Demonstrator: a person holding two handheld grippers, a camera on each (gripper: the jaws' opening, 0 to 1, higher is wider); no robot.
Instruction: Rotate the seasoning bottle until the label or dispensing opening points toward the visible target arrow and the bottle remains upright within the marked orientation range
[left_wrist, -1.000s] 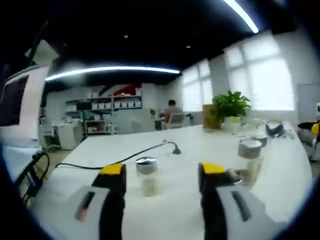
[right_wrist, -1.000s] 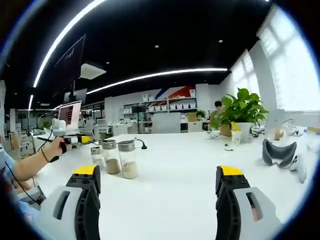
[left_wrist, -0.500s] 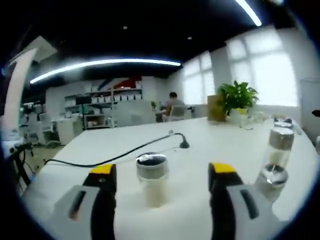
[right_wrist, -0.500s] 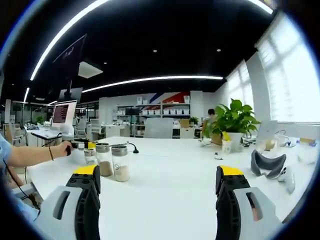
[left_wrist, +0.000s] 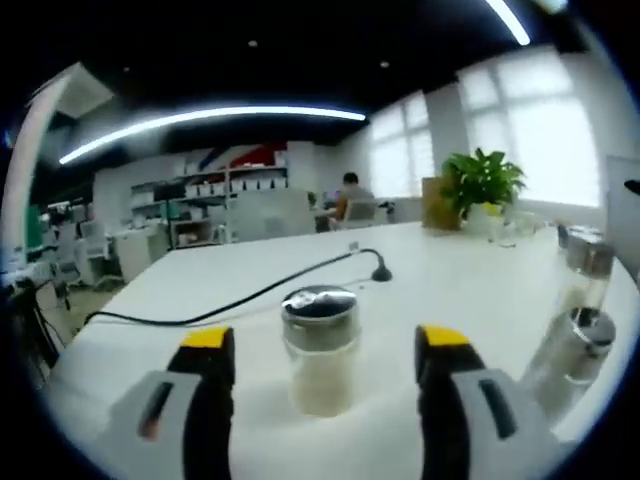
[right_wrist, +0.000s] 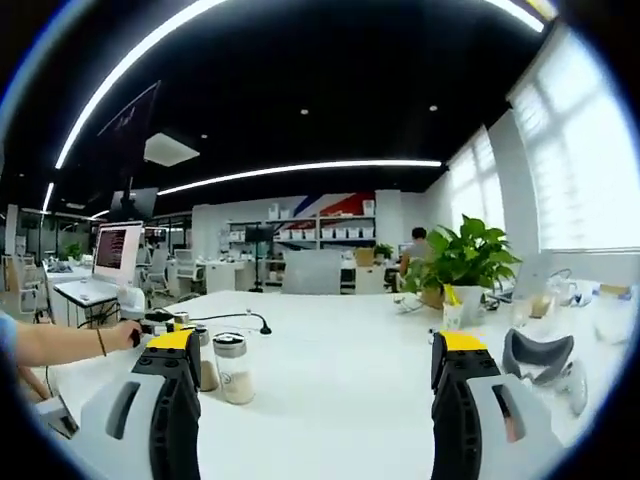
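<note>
Standing upright: three seasoning bottles (left_wrist: 319, 345) | left tongs (left_wrist: 322, 350) open

Counting now, left gripper view first: one clear glass seasoning bottle with a silver metal lid (left_wrist: 319, 348) stands between the jaws, and two more of the same kind stand off to the right, a near one (left_wrist: 573, 350) and a far one (left_wrist: 587, 266). That makes three bottles. One black cable with a plug end (left_wrist: 262, 292) lies across the one white table (left_wrist: 470, 270). One green potted plant (left_wrist: 483, 186) stands at the far end.

Over to the right gripper view: two bottles can be told here, one light-filled (right_wrist: 234, 369) and one darker-filled (right_wrist: 207, 366). One grey padded headset (right_wrist: 541, 356) lies to the right. One open laptop (right_wrist: 108, 250) glows at the left.
</note>
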